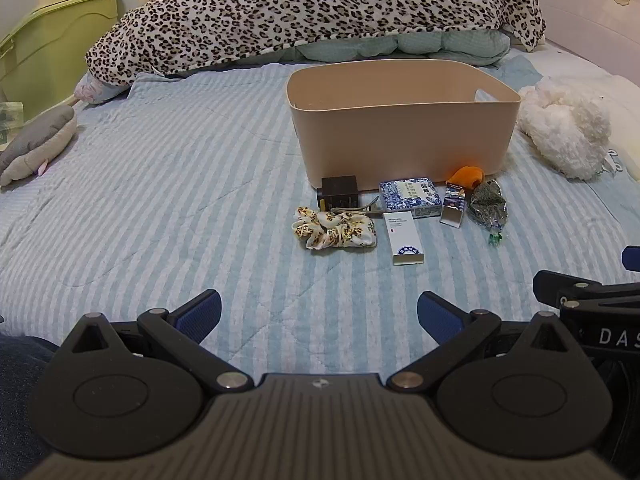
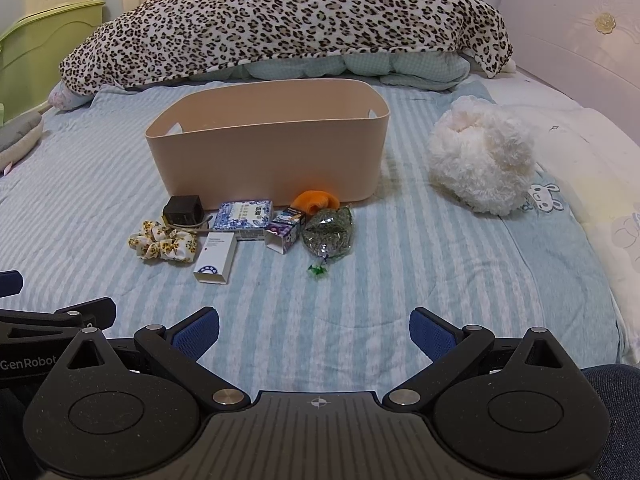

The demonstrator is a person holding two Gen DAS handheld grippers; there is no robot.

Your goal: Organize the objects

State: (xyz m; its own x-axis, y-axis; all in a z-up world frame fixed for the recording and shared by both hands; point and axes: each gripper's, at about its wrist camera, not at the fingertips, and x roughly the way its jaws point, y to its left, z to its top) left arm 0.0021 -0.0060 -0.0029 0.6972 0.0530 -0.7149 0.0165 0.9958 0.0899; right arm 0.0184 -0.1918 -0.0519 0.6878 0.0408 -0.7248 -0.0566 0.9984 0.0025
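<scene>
- My left gripper (image 1: 319,312) hangs over the striped sheet (image 1: 160,200), jaws spread wide, nothing between them; my right gripper (image 2: 314,330) is likewise released and empty, low over the same sheet, side by side with the left.
- The bin (image 2: 266,144) stands upright on the sheet beyond the small things; beige, with a handle slot in each end wall; I cannot see its floor.
- Just in front of the bin lies a loose row: black box (image 2: 183,210) at the left, touching or nearly touching the bin wall; patterned blue box (image 2: 244,216) beside it; orange thing (image 2: 315,200) against the bin's base.
- Nearer me: scrunchie (image 2: 164,245) at the left; a hair clip (image 1: 356,208) between it and the black box; white box (image 2: 215,258) lying flat, nearest to me of the boxes; purple carton (image 2: 285,234) with its open end towards me; green packet (image 2: 329,234) at the right, its tied end pointing to me.
- All of these lie apart from both grippers.
- A fluffy white toy (image 2: 482,156) sits to the right of the bin; a leopard blanket (image 2: 280,20) is heaped behind it; a grey cushion (image 1: 36,144) lies at the far left.
</scene>
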